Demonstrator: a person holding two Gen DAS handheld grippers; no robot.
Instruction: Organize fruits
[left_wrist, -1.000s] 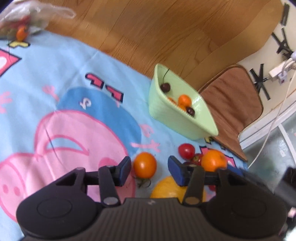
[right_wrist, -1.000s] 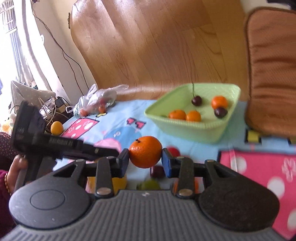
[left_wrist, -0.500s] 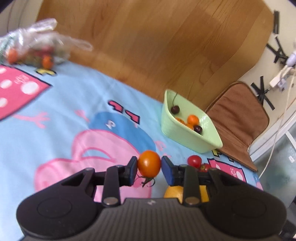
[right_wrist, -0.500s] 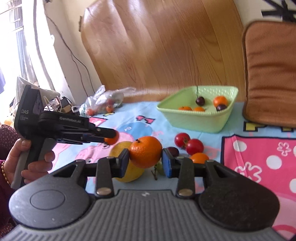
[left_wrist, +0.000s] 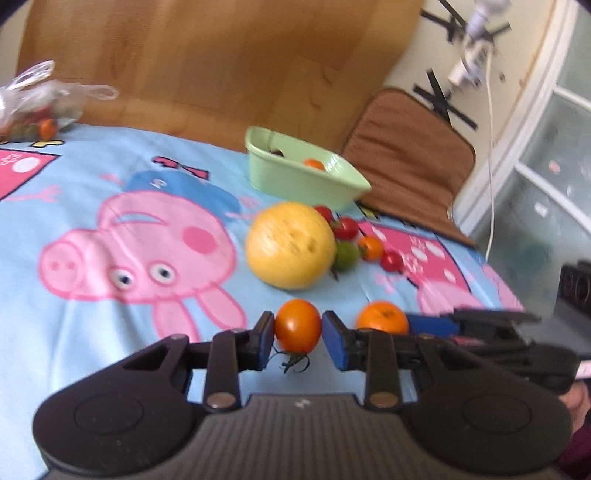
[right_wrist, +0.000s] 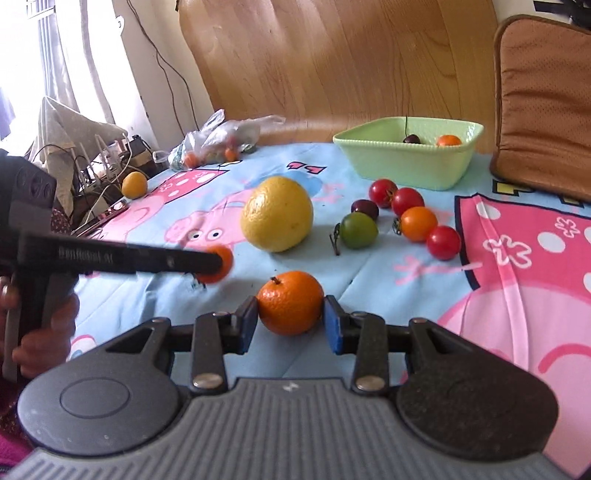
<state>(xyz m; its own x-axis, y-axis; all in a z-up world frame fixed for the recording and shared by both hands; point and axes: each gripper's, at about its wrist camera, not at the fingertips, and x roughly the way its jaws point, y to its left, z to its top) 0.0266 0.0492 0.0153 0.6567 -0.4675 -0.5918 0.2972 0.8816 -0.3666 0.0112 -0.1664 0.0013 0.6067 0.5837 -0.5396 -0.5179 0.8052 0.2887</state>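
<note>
Two fruits are in my grip, with more loose on the cartoon-print blanket (right_wrist: 229, 177). Biggest is the yellow grapefruit (right_wrist: 276, 214), sitting mid-blanket just left of the small cluster: I judge it heavy and too wide for an easy pinch, so it wants a hold across its widest middle. Beyond it the green basket (right_wrist: 406, 162) stands near the wooden board, with a cherry and a small orange showing inside.

My right tongs (right_wrist: 290, 319) pinch the mandarin (right_wrist: 290, 302) at its sides, stem nub up, lifted above the blanket; its dimpled rind looks firm and grippy, light enough to carry safely. My left tongs (left_wrist: 298, 334) have just been closing and now pinch the orange tomato (left_wrist: 297, 325) across its middle, its green calyx hanging underneath. That skin is smooth, glossy and thin, so I judge it slippery and easily bruised; gentle pressure only.

Smallest are the green tomato (right_wrist: 358, 230), another orange one and the red cherry tomatoes (right_wrist: 406, 201) touching in a clump right of the grapefruit.
</note>
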